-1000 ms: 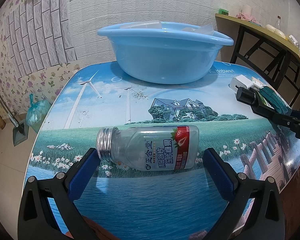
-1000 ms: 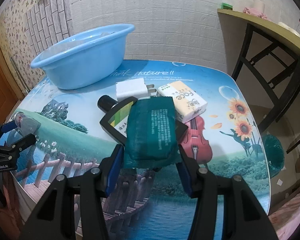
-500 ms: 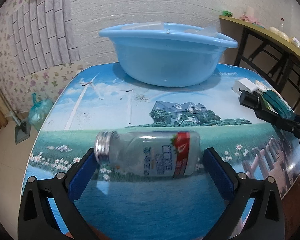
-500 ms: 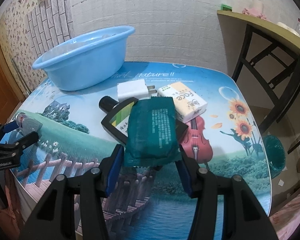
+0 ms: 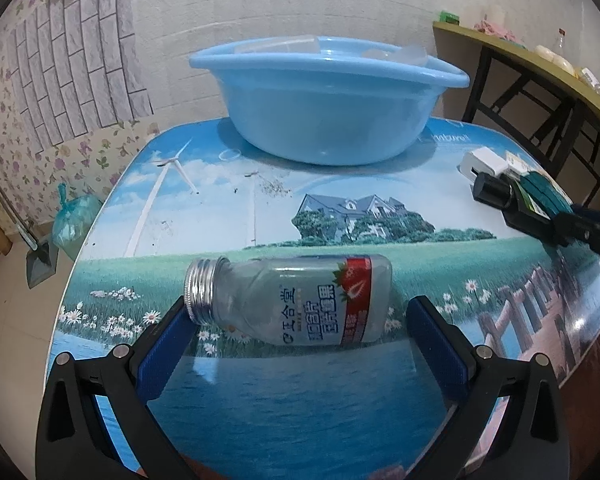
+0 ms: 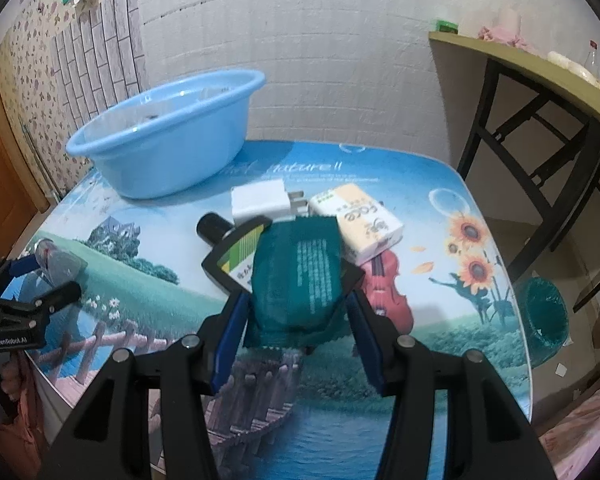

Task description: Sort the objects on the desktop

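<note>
Between the blue pads of the left tongs lies a clear bottle on its side, silver cap toward nine o'clock. A second ago it lay level between wide-spread fingers; now its cap end touches the left pad and sits a little higher than its base, while the right pad stands just clear of the base. The tongs are still spread wide, and whether the bottle has truly left the tabletop I cannot tell. I judge a grasp is starting, not finished.

The right tongs remain closed on a dark green packet, as they were a second ago, with little change in where it hangs. Under it lies a black bottle, its round cap pointing to ten o'clock. Just past the packet, at twelve o'clock, sits a white charger; at one o'clock, a cream tissue pack.

Farther out, at eleven o'clock from the right tongs and twelve from the left, stands the blue basin, with some clear pieces already showing over its rim. It looks the likely place for both packet and bottle, so the sorting seems partway through.
</note>
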